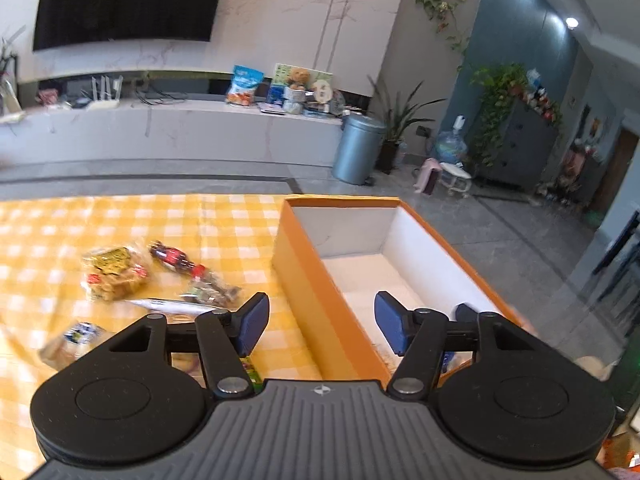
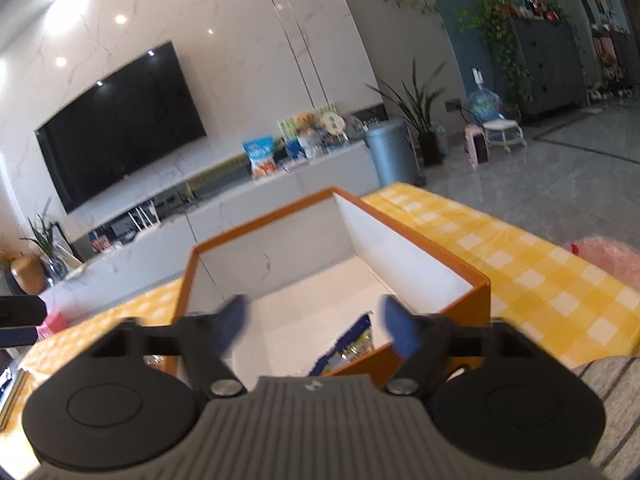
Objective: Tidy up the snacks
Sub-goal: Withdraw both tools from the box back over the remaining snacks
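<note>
Snack packets lie loose on the yellow checked tablecloth [image 1: 120, 216], left of the orange box [image 1: 304, 280]: a yellow-labelled bag of biscuits [image 1: 114, 276], a red and dark wrapped packet [image 1: 176, 260] just beside it, a greenish packet [image 1: 212, 292] nearer the box, a flat white packet [image 1: 172, 305], and a pale bag with a blue label [image 1: 74, 340] close to the left claw. All are blurred; labels cannot be read. 1 blue and yellow packet [image 2: 352, 346] already sits inside the box at its near end. The box is open-topped, white inside, standing on the table with the rest of its floor bare. Left claw [image 1: 322, 326] hangs with its 2 blue pads wide apart, holding nothing, straddling the box's left wall: 1 pad over the cloth, 1 over the interior. Right claw [image 2: 316, 330] hovers above the box's near end, fingers spread, nothing between them. Beyond the table: a grey bin [image 1: 358, 150], a wall television [image 2: 120, 124], a low white cabinet [image 1: 168, 128] carrying more bags.
</note>
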The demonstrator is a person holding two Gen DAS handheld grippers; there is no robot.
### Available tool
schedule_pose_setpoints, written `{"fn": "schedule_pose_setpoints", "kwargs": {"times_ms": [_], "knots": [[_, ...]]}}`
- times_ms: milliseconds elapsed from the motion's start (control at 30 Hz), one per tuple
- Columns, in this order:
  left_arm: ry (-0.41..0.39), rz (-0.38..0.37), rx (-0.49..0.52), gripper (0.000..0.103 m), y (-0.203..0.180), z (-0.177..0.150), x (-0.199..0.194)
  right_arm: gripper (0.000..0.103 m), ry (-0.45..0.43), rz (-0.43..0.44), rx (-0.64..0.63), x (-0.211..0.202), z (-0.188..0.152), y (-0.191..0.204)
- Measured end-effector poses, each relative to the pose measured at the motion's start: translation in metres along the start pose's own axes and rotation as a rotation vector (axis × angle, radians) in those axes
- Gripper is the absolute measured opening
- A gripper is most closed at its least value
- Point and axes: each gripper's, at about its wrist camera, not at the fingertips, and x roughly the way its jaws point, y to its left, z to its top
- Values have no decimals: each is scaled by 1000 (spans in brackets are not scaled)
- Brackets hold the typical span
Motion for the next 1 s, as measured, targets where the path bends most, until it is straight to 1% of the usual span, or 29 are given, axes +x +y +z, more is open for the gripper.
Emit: {"fn": "schedule_pose_setpoints", "kwargs": {"times_ms": [100,200,300,333,400,500,667,800,900,1000], "knots": [[28,19,-4,72,-4,-2,0,100,-2,1,10,-3,0,-3],[57,29,-11,72,-5,-7,-3,100,-7,3,66,-4,2,-11],[60,49,5,74,-3,-15,-11,100,-50,-2,99,-11,4,-12],[58,54,4,76,-2,-18,-14,100,-66,-10,89,-13,5,-8],[59,66,-4,76,0,-23,-18,100,-106,-24,29,-21,5,2],[65,77,-12,76,8,-28,-22,100,-153,-12,-47,-35,4,19],[45,121,-49,76,26,-26,-32,100,-126,82,-86,-51,8,57],[35,172,-79,77,48,-27,-37,100,-121,146,-135,-60,2,95],[25,233,-151,77,70,-28,-38,100,-92,200,-137,-56,-15,119],[20,246,-208,77,91,-28,-38,100,-24,224,-154,-42,-46,139]]}}
